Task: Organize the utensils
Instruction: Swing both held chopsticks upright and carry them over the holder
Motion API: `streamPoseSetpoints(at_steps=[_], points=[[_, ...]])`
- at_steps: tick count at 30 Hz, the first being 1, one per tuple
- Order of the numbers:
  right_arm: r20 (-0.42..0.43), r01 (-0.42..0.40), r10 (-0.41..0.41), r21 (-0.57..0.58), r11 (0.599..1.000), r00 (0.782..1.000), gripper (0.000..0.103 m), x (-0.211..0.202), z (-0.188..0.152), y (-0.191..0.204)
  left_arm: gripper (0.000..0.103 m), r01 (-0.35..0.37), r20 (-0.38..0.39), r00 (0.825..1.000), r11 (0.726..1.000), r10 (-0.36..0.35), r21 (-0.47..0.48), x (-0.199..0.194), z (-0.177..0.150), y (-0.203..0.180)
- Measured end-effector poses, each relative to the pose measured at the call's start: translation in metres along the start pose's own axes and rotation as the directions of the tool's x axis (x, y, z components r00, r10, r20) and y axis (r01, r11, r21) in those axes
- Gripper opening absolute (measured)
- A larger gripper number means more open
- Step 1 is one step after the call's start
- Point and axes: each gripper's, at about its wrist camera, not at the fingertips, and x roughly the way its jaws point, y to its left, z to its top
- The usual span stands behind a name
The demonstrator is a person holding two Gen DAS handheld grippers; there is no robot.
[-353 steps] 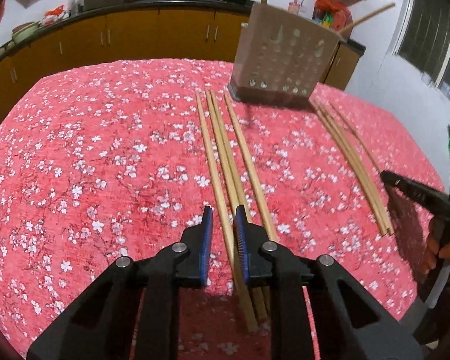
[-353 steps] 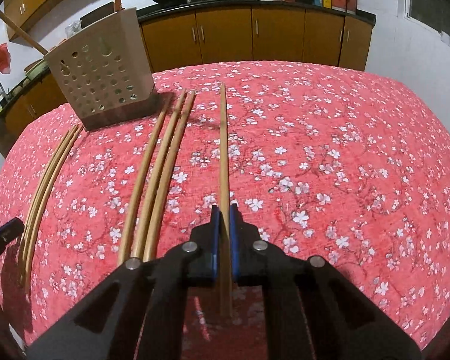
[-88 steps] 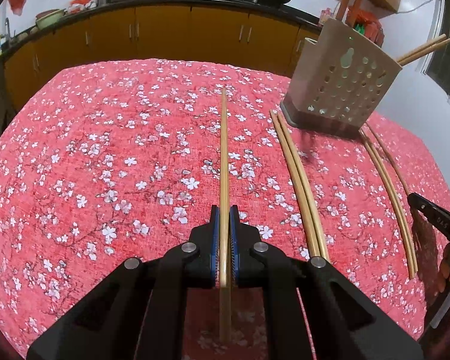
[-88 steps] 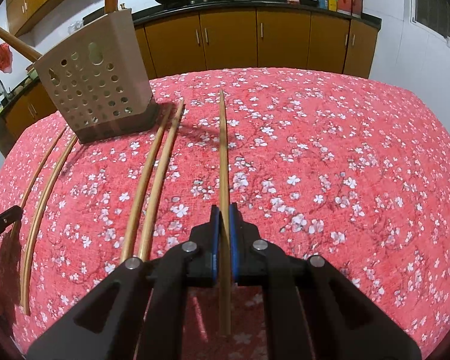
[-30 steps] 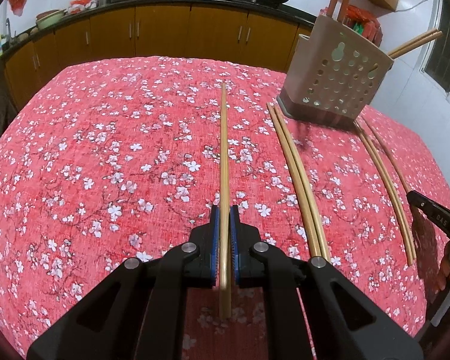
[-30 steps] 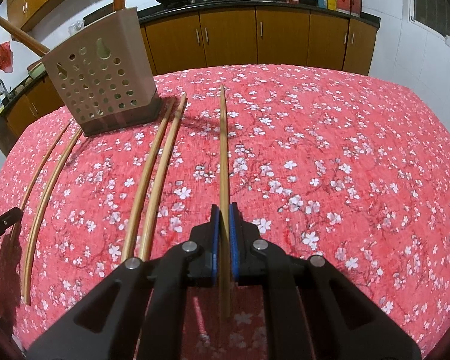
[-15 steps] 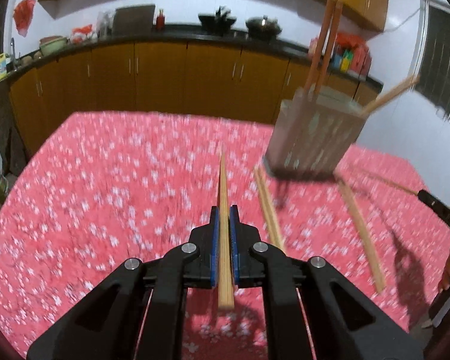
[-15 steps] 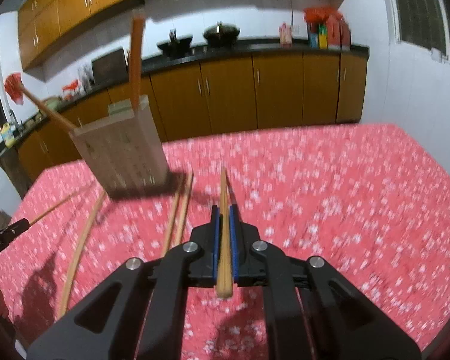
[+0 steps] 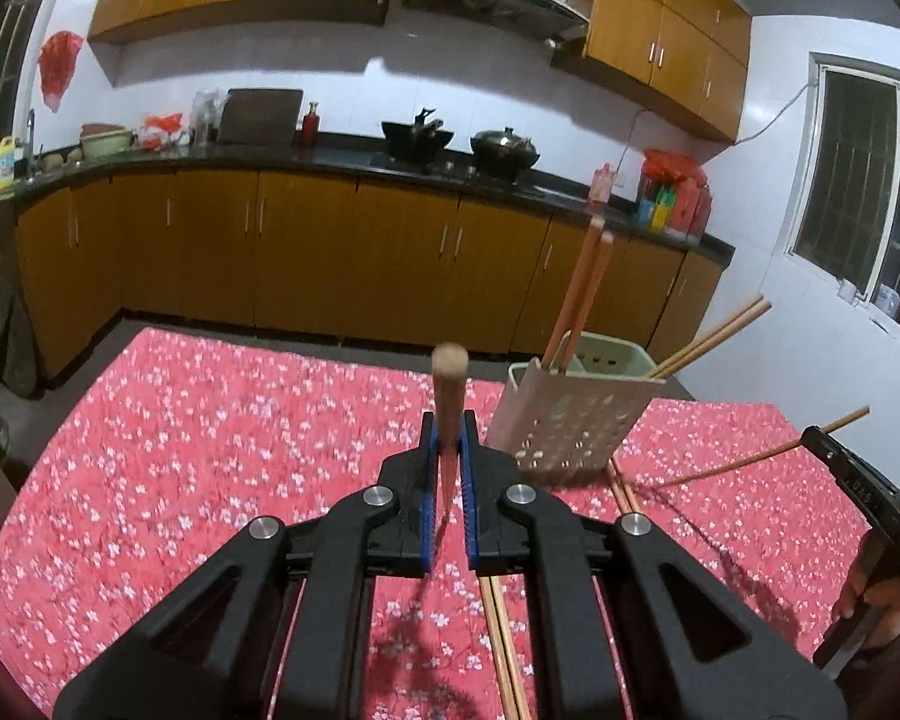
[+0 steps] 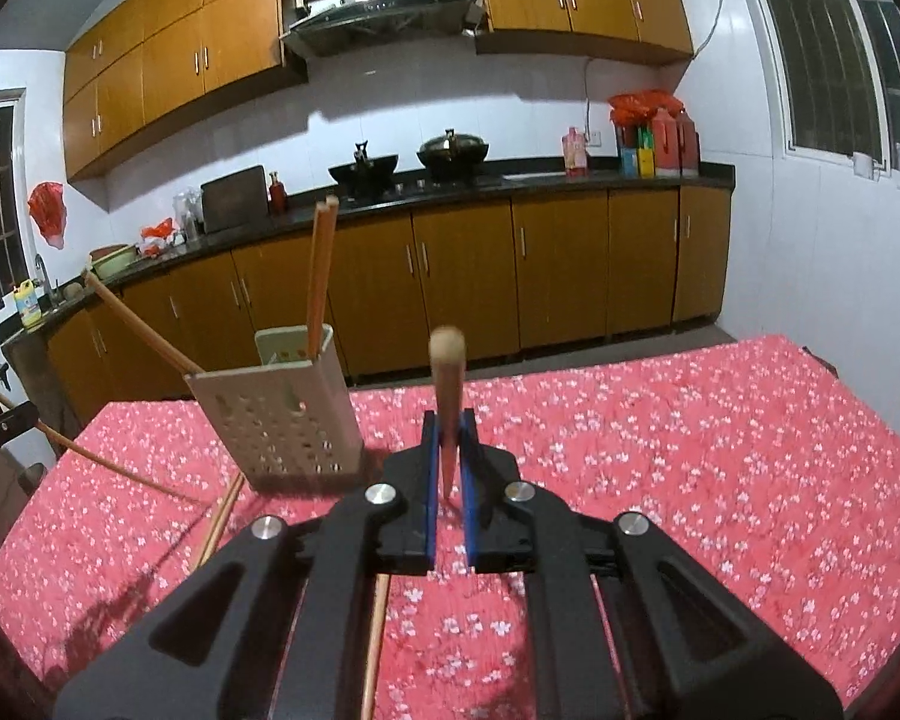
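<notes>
Each tool, left [image 9: 448, 483] and right [image 10: 448, 471], is clamped tight on one chopstick [image 9: 448, 396] lifted clear of the worktop [image 9: 180, 450], tip forward, likely for dropping into the holder [image 9: 576, 414].

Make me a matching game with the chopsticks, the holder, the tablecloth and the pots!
Things:
1. Chopstick in the left gripper
2. Perforated holder
3. Tablecloth
4. Two pots
5. Pair of loose chopsticks

Clues:
A. Red with white flowers
B. On the stove at the back
C. Lying flat on the cloth
D. Clamped and lifted, pointing at the camera's view
E. Standing on the table with chopsticks poking out

Pairs: 1-D, 2-E, 3-A, 4-B, 5-C
</notes>
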Motion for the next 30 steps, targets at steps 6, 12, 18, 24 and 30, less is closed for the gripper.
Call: streamPoseSetpoints(at_steps=[6,12,18,24,30], points=[[0.05,-0.066,0.066,0.009,0.998,0.997,0.008,-0.023,0.031,0.008,0.007,0.034,0.044,0.998,0.999,-0.035,0.03,-0.015,0.017,-0.01],[0.103,-0.179,0.177,0.009,0.984,0.979,0.008,-0.045,0.067,0.022,0.007,0.094,0.102,0.99,0.994,-0.1,0.06,-0.031,0.039,-0.032],[0.169,-0.246,0.245,-0.014,0.969,0.955,0.007,-0.056,0.096,0.044,0.007,0.14,0.185,0.971,0.988,-0.149,0.065,-0.036,0.067,-0.058],[0.182,-0.239,0.242,-0.034,0.97,0.953,0.007,-0.037,0.11,0.062,0.007,0.108,0.312,0.942,0.992,-0.121,0.059,-0.033,0.095,-0.078],[0.121,-0.215,0.217,-0.024,0.976,0.969,0.007,0.002,0.106,0.067,0.007,0.06,0.343,0.937,0.998,-0.068,0.035,-0.006,0.1,-0.083]])
